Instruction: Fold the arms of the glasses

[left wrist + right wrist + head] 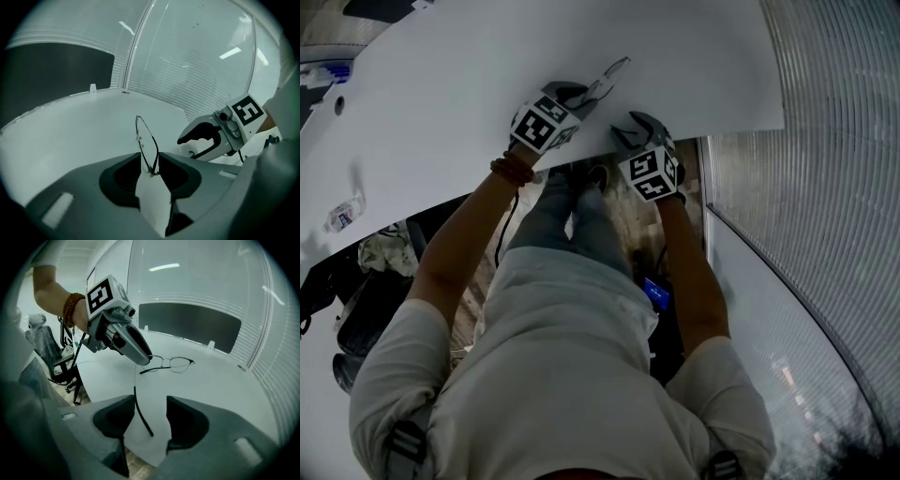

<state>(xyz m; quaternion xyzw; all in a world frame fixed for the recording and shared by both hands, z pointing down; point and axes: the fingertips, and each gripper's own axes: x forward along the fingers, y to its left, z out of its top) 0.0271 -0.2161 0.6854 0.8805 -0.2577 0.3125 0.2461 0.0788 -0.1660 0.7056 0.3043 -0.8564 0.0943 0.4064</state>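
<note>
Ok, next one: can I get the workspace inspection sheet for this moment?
Surface: white table.
Job's things: glasses near the table's front edge; one arm not yet folded, pointing toward the person.
Clutter: small item at the table's far left, too small to identify.
Grippers: left gripper has its jaws apart around the glasses' hinge end, with a gap showing on both sides. The right gripper is open, with the arm between its jaws but not clamped.
Cables: cable hangs below the left gripper.
Surroundings: blinds at the right, chair beside the table, dark panel behind it.
</note>
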